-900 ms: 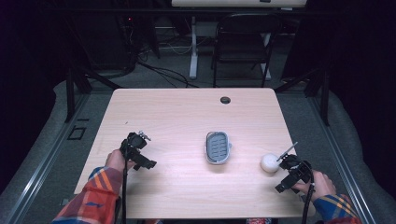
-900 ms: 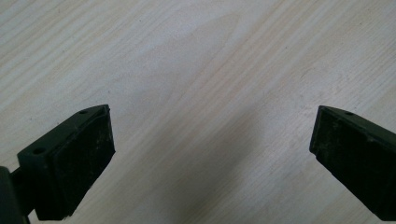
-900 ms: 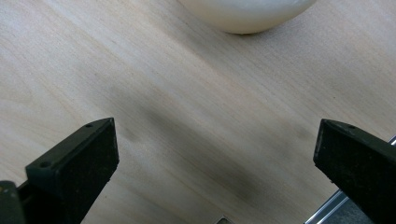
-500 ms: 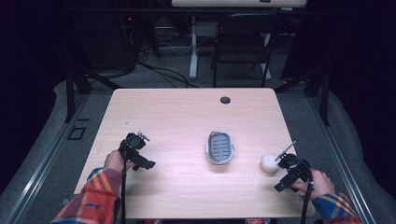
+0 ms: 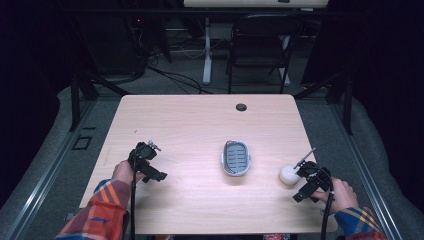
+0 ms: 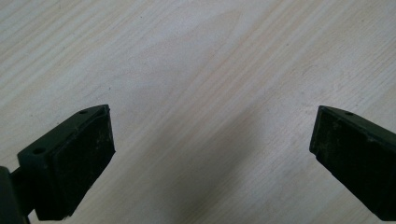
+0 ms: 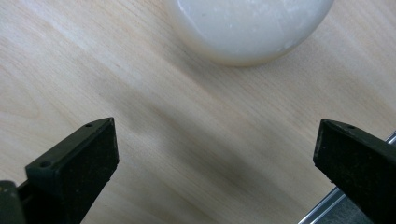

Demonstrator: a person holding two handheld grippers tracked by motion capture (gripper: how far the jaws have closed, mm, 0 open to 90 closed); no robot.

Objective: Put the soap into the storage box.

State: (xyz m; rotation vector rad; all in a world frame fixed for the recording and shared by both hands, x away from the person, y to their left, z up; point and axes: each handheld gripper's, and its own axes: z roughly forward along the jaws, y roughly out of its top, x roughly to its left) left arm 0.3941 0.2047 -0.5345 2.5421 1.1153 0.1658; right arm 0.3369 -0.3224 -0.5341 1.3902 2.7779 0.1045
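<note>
A round white soap bar lies near the table's right edge; the right gripper view shows the soap close ahead of the jaws. My right gripper sits just right of it, open, nothing between its jaws. A grey oval soap dish with a ribbed floor rests at the table's middle. My left gripper is at the left side, open over bare wood, far from the dish.
The light wooden table has a dark cable hole near its far edge. A metal table edge strip lies close to the right gripper. A black chair and cables stand on the floor beyond.
The right gripper has shifted slightly toward the soap. The left gripper has hardly moved.
</note>
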